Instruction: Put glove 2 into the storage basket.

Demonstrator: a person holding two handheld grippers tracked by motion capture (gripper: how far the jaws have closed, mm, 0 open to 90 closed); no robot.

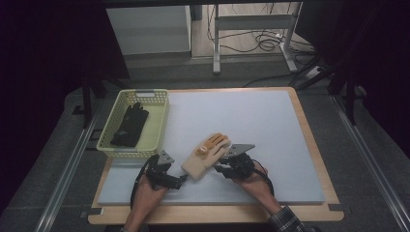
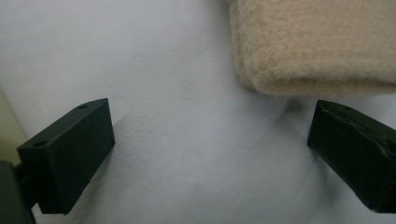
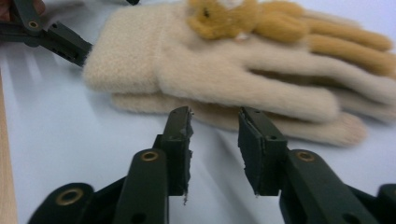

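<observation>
1. I take the cream gloves as my landmark: a stacked pair with mustard fingers and a small plush bear on top, lying on the mat with the cuff toward me and to the left.
2. My left gripper sits just left of the cuff. Its jaws are spread wide on either side of bare mat, the cuff corner just ahead of them, nothing gripped.
3. My right gripper sits just right of the gloves, at the thumb side. Its jaws are parted a little and released, tips close to the lower glove's edge but not pinching it.
4. The basket stands beyond the gloves to the left, a black glove already inside. I judge the pair is bound for it.
5. Risk: the two gloves only lie on each other. If I pinch just the top layer, the lower one may stay behind or slide off in transit.
6. Risk: the right jaws are low against the mat. Closing there could snag the mat or catch only fuzz, and the grip would slip.
7. Risk: the left jaws are off the cuff. Closing now would grab nothing.
8. Risk: lifting from one end lets the limp pair sag and catch the basket rim.
</observation>
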